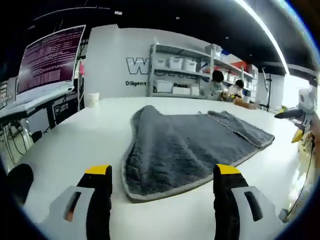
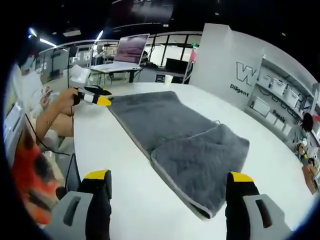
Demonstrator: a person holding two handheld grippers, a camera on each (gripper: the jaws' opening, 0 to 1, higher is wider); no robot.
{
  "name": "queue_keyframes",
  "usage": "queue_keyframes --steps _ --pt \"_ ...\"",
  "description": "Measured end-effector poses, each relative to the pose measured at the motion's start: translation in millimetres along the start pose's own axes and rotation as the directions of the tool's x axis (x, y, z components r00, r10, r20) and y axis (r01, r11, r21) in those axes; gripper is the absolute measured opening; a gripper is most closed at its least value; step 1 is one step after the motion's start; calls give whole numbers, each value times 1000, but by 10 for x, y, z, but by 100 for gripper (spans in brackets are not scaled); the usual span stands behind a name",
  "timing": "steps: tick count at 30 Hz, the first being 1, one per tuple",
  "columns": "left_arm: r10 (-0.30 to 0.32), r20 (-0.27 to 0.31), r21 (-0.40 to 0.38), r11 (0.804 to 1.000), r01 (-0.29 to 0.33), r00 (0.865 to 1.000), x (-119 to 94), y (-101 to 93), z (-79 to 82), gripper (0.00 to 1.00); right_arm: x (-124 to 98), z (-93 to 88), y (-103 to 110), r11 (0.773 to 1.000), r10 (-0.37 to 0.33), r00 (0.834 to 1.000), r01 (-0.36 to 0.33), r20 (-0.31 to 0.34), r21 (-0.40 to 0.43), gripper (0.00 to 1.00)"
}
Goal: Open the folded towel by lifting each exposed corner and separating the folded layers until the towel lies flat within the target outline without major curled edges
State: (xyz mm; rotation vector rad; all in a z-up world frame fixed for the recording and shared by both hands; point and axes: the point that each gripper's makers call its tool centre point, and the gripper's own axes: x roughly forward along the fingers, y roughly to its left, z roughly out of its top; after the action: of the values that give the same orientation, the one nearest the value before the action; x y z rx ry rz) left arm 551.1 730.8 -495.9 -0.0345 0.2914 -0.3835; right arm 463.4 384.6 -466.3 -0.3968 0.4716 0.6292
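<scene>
- Looking along the left tool (image 1: 163, 182), I see its two yellow-tipped jaws stand wide apart with nothing between them, a little short of the near rounded corner of the grey towel (image 1: 185, 150) on the white surface (image 1: 75, 135).
- The right tool (image 2: 167, 187) is wide open and empty too; its jaws frame the folded-over flap (image 2: 205, 162), the doubled part at that end of the towel.
- In the right gripper view the left tool appears far off, held by a hand (image 2: 65, 100) beside the far corner of the towel.
- Risk one: if a jaw bites too deep at the flap, it can take both layers together. Then the whole towel lifts and the fold does not separate.
- Risk two: the towel looks thick and soft, so a pinch on the thin edge binding alone can slip out during the lift, and the corner may fall back curled.
- Risk three: if only one end is pulled, the cloth can slide over the smooth surface and bunch, because nothing pins the other end.
- I see no target outline on the surface, so I cannot judge if the towel sits inside it; a strong pull can shift it out of place.
- A laptop (image 2: 127, 55) stands well apart and seems not in danger.
</scene>
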Motion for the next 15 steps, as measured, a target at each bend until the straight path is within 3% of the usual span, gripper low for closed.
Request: queue_keyframes --steps 6,15 --pt "-67 9 5 998 67 998 -16 -146 54 100 21 3 18 1000 6 1000 -6 -5 3 94" --pt "-81 -20 24 996 82 997 1 -171 21 100 57 32 57 1000 17 1000 -17 0 4 94"
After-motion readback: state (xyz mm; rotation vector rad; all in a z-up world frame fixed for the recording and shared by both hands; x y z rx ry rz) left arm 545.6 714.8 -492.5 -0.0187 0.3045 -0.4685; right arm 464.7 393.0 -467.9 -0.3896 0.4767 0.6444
